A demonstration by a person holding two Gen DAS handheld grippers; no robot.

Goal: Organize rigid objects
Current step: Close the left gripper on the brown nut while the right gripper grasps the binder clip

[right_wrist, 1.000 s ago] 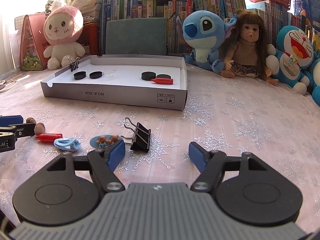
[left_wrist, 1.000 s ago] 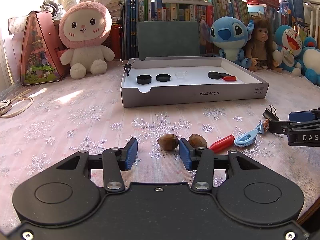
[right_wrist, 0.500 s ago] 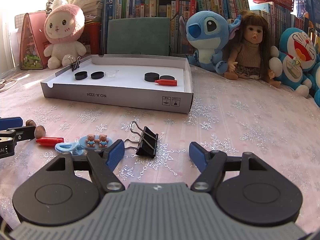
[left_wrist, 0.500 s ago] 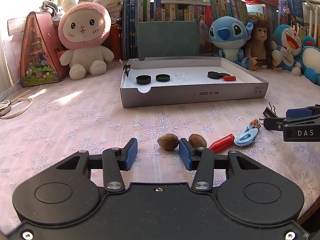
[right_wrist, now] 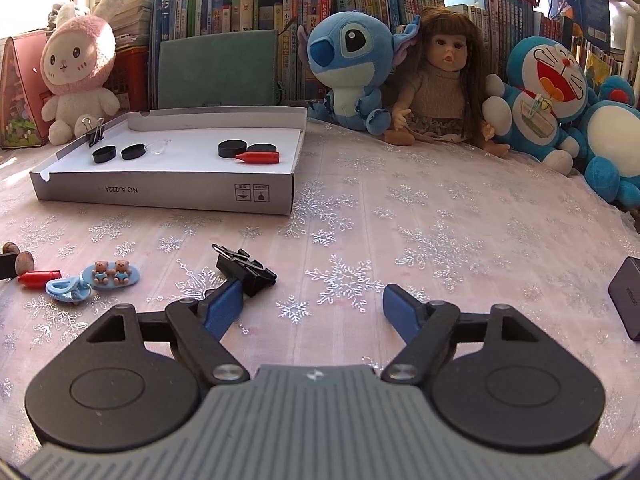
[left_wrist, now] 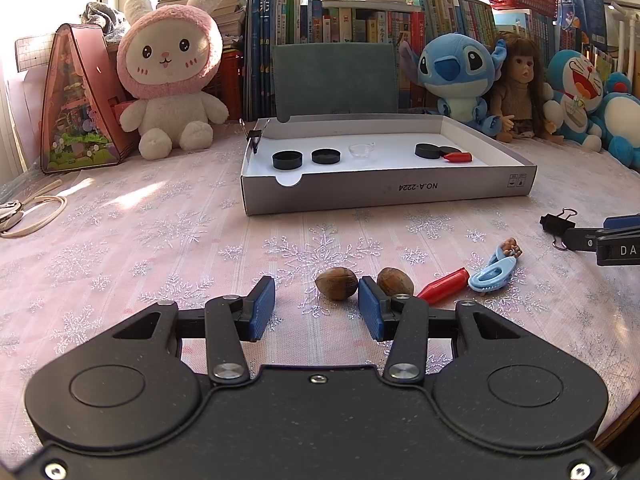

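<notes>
Black steel is the next target: a binder clip (right_wrist: 246, 270) lies on the snowflake-patterned cloth of the desk (right_wrist: 440, 216), just beyond the left finger of the right tool (right_wrist: 314, 308), whose jaws are opening with nothing between them. The step in hand is judged to be the pickup of this clip for the grey cardboard tray (right_wrist: 160, 196) toward the desk's far edge, where black caps, a clear dish and a red piece are already laid. The clip is best centred between the pads before closing, and taken across its folded body, since the wire handles would probably slip. The left tool (left_wrist: 316, 306) is held part-open over the near edge, empty, with one brown nut (left_wrist: 336, 283) just ahead of its gap and a second nut (left_wrist: 395, 282) half hidden behind its right finger. A red peg (left_wrist: 443, 291) and a blue hair clip (left_wrist: 494, 276) lie close beside them. A dark object (right_wrist: 626, 300) is cut off at the right edge of the right-hand view and cannot be identified. The underside of the binder clip is partly covered by the tool's finger.
</notes>
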